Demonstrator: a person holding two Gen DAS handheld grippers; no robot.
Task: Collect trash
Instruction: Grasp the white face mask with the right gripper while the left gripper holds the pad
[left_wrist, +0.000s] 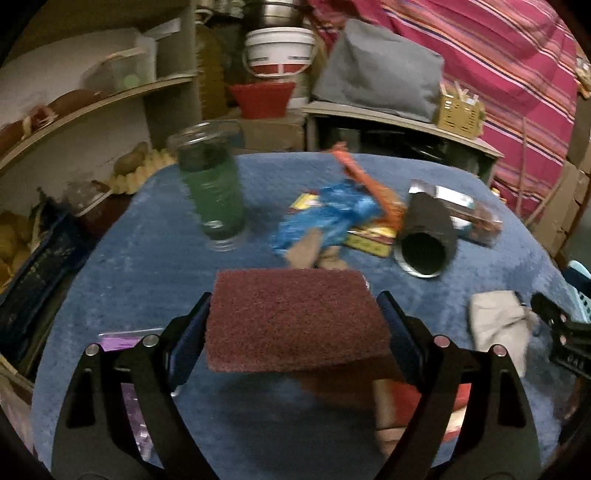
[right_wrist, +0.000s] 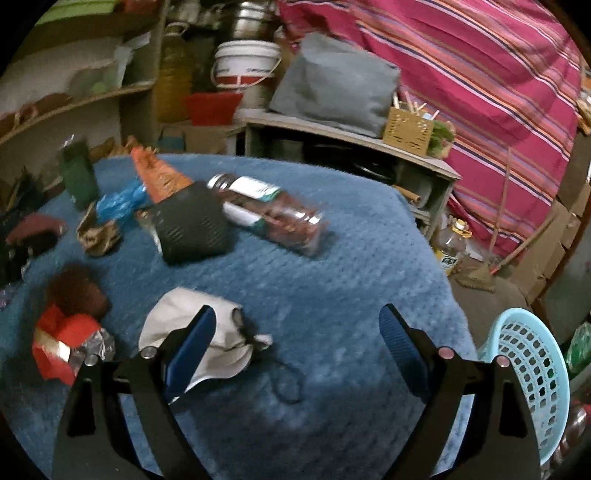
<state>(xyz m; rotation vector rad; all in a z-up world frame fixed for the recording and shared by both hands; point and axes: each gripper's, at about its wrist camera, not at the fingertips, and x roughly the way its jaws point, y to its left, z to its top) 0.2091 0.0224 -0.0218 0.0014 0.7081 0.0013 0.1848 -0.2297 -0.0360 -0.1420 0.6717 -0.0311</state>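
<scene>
Here the left gripper held a maroon scouring pad clamped flat between its two blue-padded fingers, lifted above the blue fleece cover of the table. At the far left of that cover, in the left wrist view, stood an upright clear cup with green contents. To its right lay a heap of wrappers: a crumpled blue plastic bag, an orange packet behind it, and a yellow flat pack under them, with brown crumpled paper at the near edge. Further right a dark tube lay on its side with its open end facing the camera, touching a clear jar lying behind it. Near the right edge sat a crumpled white cloth, just beside the tip of the other gripper.

In the right wrist view, a red carton scrap with foil lay at the left. The right gripper hung with its jaws spread wide and nothing between them; its left finger overlapped the white cloth. At the far right, off the table's edge, a pale blue perforated basket stood.
</scene>
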